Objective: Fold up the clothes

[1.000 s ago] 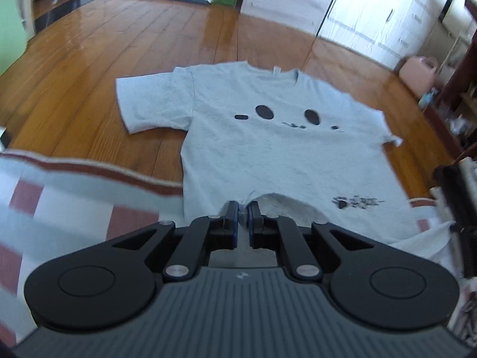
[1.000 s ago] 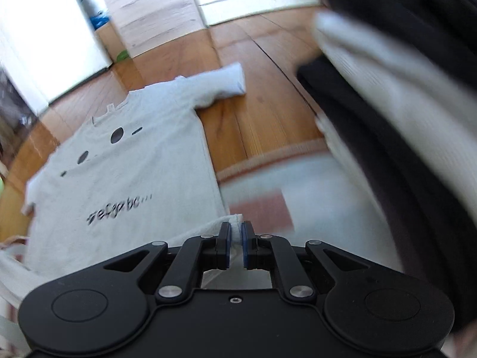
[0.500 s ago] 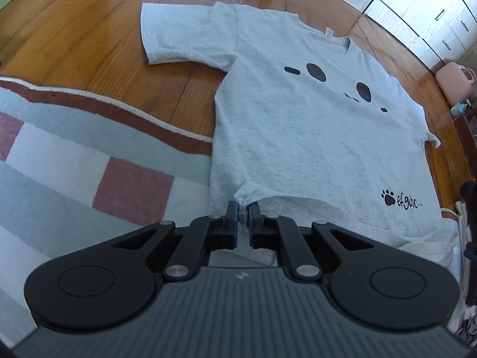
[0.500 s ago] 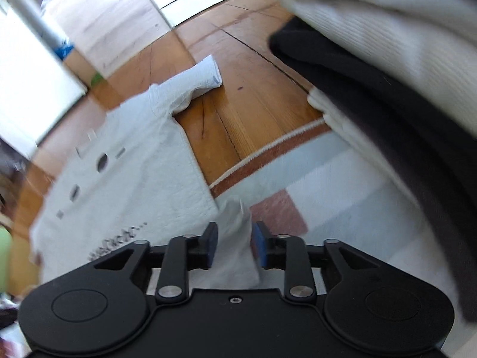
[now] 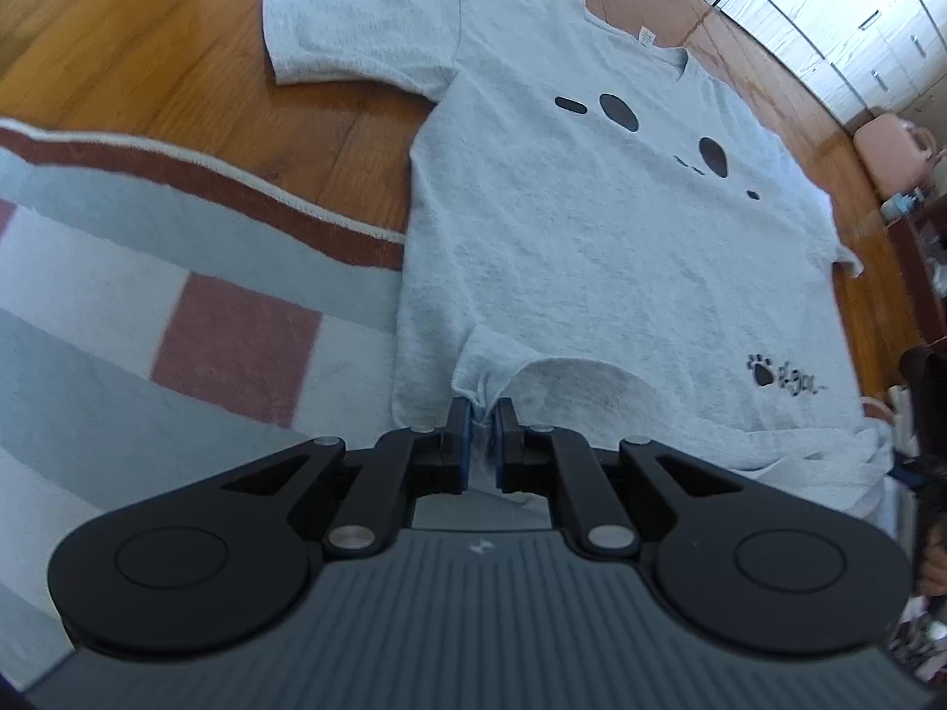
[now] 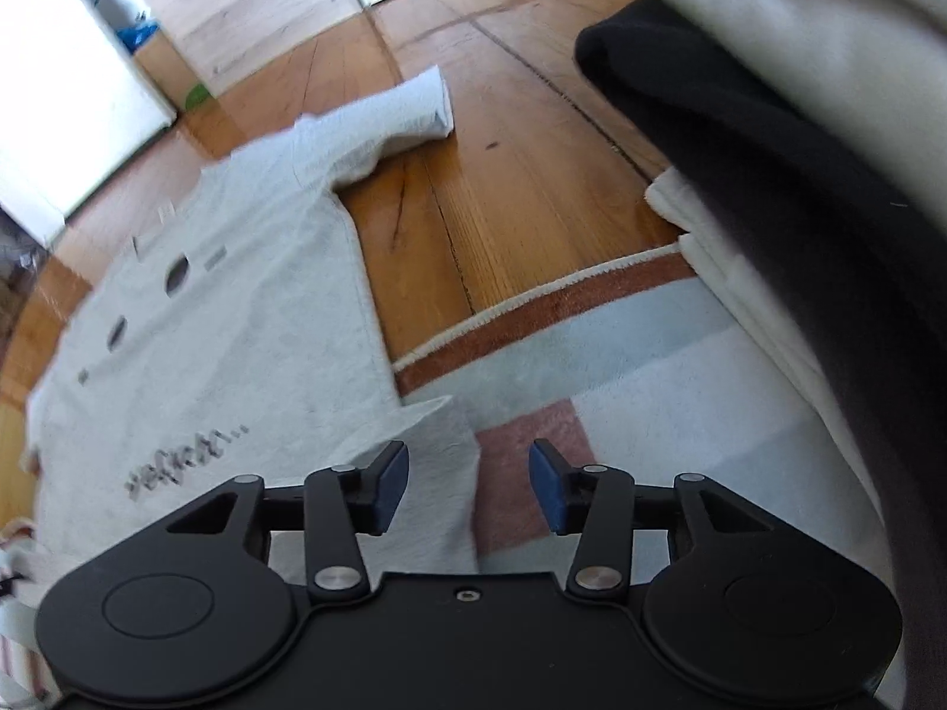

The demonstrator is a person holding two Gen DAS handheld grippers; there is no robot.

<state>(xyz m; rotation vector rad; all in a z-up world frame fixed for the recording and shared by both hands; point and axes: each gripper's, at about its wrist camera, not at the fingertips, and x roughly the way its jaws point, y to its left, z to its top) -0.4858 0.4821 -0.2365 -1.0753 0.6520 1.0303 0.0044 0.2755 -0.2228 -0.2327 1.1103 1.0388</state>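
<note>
- The grey T-shirt is seen spread face up, chest on the wooden floor, hem end on the checked rug.
- From the left wrist only, the left gripper is shown clamped on a bunched bit of hem.
- From the right wrist only, the right gripper is caught opening, a hem corner lying loose between its jaws.
- A pile of black and white clothes is seen crowding the right edge.
- A pink case is glimpsed beside white cabinets.

Left tongs pinched tight, angled steeply down. Right tongs opening, pads touching nothing, angled down.
</note>
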